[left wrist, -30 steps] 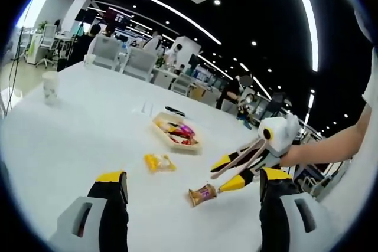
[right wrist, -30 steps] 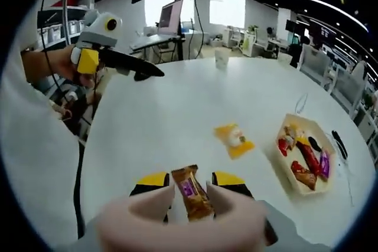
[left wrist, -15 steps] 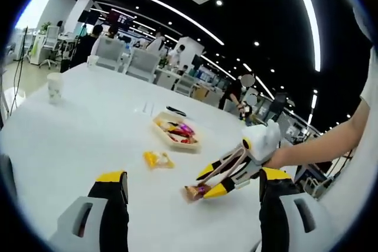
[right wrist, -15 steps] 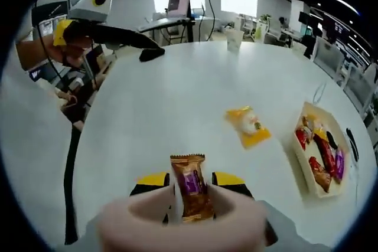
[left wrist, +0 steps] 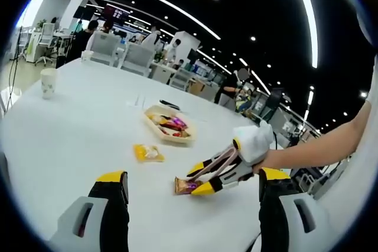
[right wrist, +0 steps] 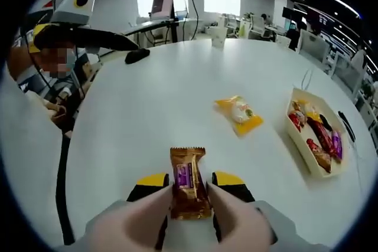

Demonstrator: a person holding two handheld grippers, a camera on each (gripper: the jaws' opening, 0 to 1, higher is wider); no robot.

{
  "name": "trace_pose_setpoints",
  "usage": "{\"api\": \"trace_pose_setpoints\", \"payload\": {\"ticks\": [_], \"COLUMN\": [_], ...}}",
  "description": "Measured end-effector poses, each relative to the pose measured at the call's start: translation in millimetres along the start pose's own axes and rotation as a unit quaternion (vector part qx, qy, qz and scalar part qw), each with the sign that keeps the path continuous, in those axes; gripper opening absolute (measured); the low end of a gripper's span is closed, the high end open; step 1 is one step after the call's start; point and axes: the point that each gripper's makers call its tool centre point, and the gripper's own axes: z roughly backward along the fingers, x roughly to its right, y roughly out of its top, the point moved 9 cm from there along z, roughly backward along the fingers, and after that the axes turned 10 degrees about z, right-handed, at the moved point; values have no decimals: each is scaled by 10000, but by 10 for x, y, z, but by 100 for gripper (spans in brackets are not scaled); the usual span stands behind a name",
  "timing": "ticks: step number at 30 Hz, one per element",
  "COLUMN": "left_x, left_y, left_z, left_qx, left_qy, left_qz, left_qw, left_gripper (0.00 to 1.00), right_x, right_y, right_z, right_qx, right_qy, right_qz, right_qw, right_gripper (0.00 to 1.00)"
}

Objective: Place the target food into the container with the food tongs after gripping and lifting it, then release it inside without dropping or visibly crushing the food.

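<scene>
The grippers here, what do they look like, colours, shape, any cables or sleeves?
The right gripper has a white rounded body and long slim dark jaws with yellow tips. The left gripper shows black jaws capped in yellow on grey moulded bases; seen from the right gripper view it has a white body with a yellow patch, and a black cable hangs below it. The person's arm is bare, with a white short sleeve.

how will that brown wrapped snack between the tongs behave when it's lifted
The brown wrapped snack looks small and probably light. Its glossy film may be slippery, so the right tongs could lose it under a loose grip. The crimped ends look floppy, though the flat middle seems fairly stiff and might crush if squeezed hard.
</scene>
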Motion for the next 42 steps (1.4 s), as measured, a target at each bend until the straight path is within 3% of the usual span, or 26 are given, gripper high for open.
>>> {"api": "trace_pose_setpoints", "payload": {"ticks": [4, 9, 21, 27, 35, 42], "left_x": [15, 100, 195, 171, 85, 18], "left_y": [-42, 53, 19, 25, 73, 114], "left_z": [-79, -181, -248, -245, -286, -303], "left_qx": [-248, -223, -389, -430, -366, -293], "left_qy": [-58, -239, -354, -396, -438, -415], "left_qz": [-63, -142, -210, -213, -163, -123], "left_qw": [9997, 9994, 9984, 9981, 9982, 9986], "left_gripper": [92, 91, 90, 90, 90, 90], "right_x": [-44, -37, -24, -1, 8, -74], "right_y": [23, -55, -17, -64, -67, -88], "right_z": [0, 23, 11, 38, 49, 125], "right_qx": [-257, 99, -67, 126, 94, 112], "right_qy": [-338, -328, -740, -748, -631, -499], "right_qz": [-333, -355, -1118, -1594, -1917, -1907], "right_qw": [9985, 9988, 9909, 9843, 9794, 9803], "right_gripper": [29, 28, 22, 20, 20, 20]}}
